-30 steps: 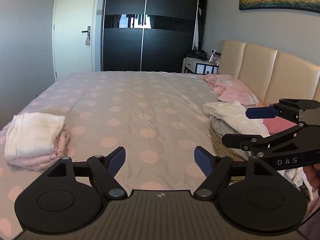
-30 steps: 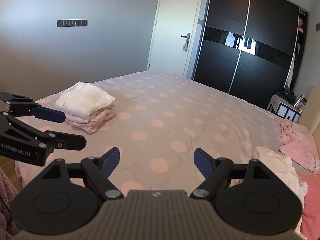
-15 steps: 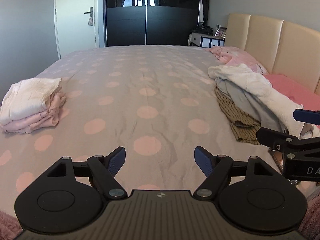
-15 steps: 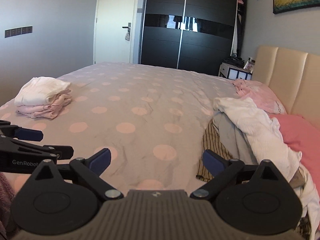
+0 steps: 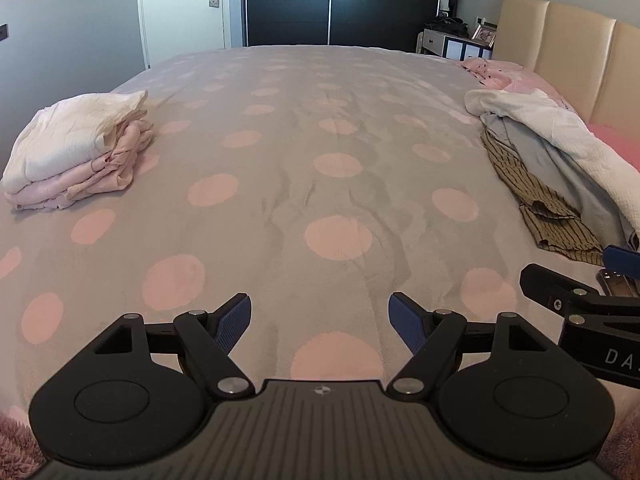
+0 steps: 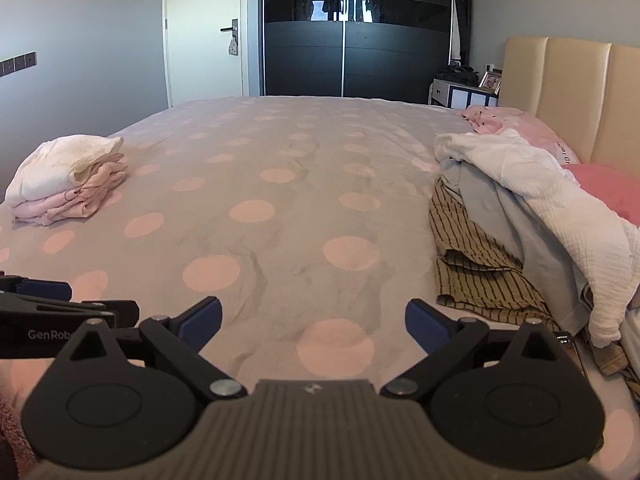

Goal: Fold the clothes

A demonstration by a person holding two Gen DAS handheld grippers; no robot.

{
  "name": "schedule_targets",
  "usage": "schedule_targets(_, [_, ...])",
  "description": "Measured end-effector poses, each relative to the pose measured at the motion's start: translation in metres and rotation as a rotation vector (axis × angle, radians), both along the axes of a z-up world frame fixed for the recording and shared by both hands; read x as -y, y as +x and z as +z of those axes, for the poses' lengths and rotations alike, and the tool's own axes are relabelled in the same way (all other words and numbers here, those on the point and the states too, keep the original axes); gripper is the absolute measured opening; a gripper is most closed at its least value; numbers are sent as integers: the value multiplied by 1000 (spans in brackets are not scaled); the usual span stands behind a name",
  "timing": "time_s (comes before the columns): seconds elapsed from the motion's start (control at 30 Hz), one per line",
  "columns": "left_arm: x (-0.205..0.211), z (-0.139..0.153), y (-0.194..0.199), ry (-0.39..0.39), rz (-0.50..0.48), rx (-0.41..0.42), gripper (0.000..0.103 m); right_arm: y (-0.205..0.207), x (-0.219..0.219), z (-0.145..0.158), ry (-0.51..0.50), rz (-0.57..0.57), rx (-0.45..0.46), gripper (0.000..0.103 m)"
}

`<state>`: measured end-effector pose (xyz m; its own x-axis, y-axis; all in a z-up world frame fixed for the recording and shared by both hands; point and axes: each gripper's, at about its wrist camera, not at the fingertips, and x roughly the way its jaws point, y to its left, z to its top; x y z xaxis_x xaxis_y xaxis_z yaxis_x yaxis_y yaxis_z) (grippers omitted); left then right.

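Right wrist view: both grippers' fingers spread, empty; take the white garment atop the unfolded heap by one edge.

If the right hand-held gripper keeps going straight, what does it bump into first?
Probably the dotted bedspread. The open right hand-held gripper points down at bare cover, with the unfolded clothes off to its right.

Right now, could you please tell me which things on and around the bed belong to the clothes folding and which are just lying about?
For the job:
folded stack
unfolded pile
bed
left gripper
right gripper

Lying about:
pink pillow
phone
nightstand
wardrobe
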<state>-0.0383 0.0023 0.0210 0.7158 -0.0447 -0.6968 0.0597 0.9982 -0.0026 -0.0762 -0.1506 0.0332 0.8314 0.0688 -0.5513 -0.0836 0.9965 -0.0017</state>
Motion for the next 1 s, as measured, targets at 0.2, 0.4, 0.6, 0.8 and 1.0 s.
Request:
schedule_targets(0.2, [3,-6,5,32,10,-4,75,2,-1,-4,4,10,14,99])
schedule_targets(0.4, [4,-3,5,40,16,1,75,-1,-1,-1,11,6,20,99])
schedule_targets(0.6, [3,-1,0,45,16,13,75,-5,-1,1,13,11,26,99])
schedule_targets(0.8, [3,1,-2,52,12,23,75,-7,-2,4,11,10,40,99])
schedule_targets(1.0, [3,2,-3,59,6,31,75,-8,-3,5,10,15,46,99])
